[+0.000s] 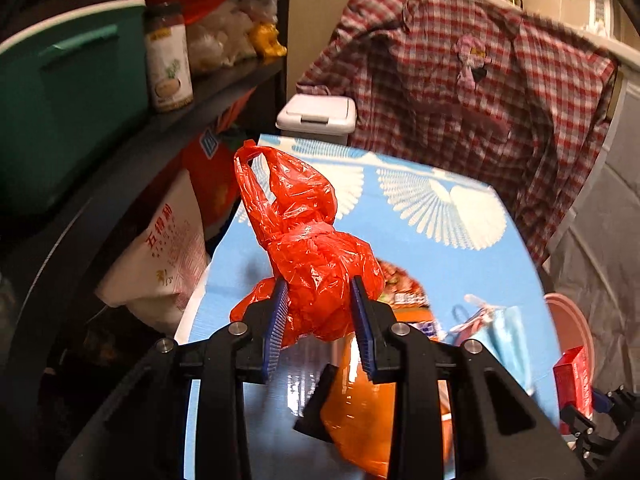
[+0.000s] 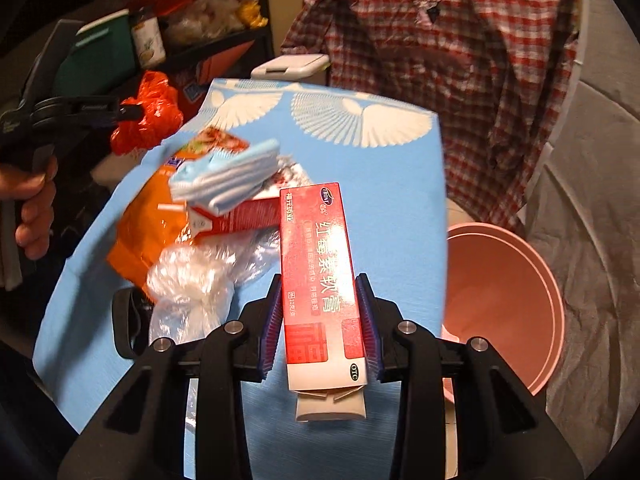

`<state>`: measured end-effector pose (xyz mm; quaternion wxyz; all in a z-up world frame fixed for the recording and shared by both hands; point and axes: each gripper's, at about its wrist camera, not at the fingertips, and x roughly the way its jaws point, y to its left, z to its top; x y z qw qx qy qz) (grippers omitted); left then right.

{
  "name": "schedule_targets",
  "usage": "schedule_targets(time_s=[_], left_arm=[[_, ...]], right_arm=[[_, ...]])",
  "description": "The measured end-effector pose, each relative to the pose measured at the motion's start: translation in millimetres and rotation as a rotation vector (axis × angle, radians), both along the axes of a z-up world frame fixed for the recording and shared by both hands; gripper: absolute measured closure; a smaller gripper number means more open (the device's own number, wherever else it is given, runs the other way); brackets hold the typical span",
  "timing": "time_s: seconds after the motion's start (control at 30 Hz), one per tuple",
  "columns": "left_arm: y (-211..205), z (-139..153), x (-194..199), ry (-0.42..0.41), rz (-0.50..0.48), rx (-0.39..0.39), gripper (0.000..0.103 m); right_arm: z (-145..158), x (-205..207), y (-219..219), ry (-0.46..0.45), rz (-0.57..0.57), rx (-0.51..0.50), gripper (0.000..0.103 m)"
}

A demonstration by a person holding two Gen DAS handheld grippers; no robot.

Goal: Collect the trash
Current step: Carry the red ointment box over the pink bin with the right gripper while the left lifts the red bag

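My left gripper (image 1: 320,284) is shut on a crumpled red plastic bag (image 1: 316,252) and holds it above the blue patterned table (image 1: 440,240); the bag also shows in the right wrist view (image 2: 148,112). My right gripper (image 2: 320,280) is shut on a red medicine box (image 2: 320,268), held over the table's right side. A pink bin (image 2: 504,304) stands just right of the table, below the box. On the table lie an orange snack bag (image 2: 148,224), a blue face mask (image 2: 228,176), a second red box (image 2: 240,220) and a clear plastic bag (image 2: 192,284).
A dark shelf (image 1: 120,160) at the left holds a green tub (image 1: 60,100) and a jar (image 1: 168,64). A white lidded bin (image 1: 316,116) stands behind the table. A plaid shirt (image 1: 460,80) hangs at the back right. A flour sack (image 1: 160,256) leans by the shelf.
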<state>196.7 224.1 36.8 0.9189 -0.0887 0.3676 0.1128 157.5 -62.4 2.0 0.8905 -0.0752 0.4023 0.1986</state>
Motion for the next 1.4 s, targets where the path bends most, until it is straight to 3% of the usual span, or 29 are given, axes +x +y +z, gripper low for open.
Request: schedule_targets(time_s=[0.37,0.57,0.77,1.4], left_arm=[[-47,43,-25,-0.099,-0.072,-0.045,0.072],[-71,52,-31,-0.128,-0.127,-0.073,0.072],[-92,50,-26,-0.124,-0.169,-0.083,0.072],[-142,37,-8,-0.104,-0.263,-0.062,0.072]], right_arm=[[51,-12,-15,-0.106,-0.077,0.055,0.067],[97,-10,-41,-0.176,-0.139,0.088,0.067],[124,-1,-69,-0.247,-0.177,0.046,0.067],[76,22,-154,-0.221,-0.411,0.102,0.067]])
